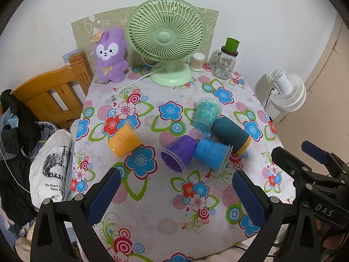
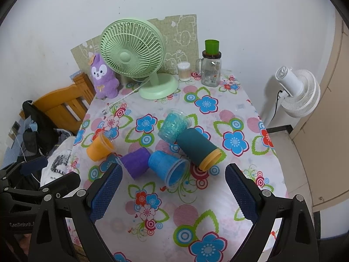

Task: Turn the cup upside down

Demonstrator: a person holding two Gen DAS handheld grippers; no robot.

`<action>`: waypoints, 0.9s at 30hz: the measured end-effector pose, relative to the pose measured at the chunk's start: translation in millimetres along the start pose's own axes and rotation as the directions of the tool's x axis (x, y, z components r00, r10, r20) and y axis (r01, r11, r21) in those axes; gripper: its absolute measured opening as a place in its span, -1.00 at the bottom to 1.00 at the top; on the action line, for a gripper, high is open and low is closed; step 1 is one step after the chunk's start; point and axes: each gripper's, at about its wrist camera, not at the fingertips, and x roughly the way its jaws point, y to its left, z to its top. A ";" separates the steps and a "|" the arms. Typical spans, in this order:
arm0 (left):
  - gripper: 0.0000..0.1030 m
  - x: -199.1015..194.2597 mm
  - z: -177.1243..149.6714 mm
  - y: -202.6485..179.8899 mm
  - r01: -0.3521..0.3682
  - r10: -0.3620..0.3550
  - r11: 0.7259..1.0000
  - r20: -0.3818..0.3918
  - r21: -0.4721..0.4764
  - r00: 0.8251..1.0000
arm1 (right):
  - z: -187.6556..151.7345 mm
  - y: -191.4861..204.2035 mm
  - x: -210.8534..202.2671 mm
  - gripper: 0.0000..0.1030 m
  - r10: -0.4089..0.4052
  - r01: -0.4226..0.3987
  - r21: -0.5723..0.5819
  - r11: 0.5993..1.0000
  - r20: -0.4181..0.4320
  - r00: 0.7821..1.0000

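five cups [image 1: 209, 155] lie toppled; both hand-held grippers [image 1: 174, 194] [image 2: 172, 193] gape wide, grasping nothing.

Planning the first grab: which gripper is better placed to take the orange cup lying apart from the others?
Left, probably. The orange cup lies on the table's left side, nearer the open left gripper than the right gripper.
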 end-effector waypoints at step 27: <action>0.99 23.0 24.9 25.8 0.004 -0.004 1.000 -0.033 -0.001 0.999 | 26.9 20.3 32.1 0.88 -0.034 0.032 -0.031 0.999 -0.048 0.998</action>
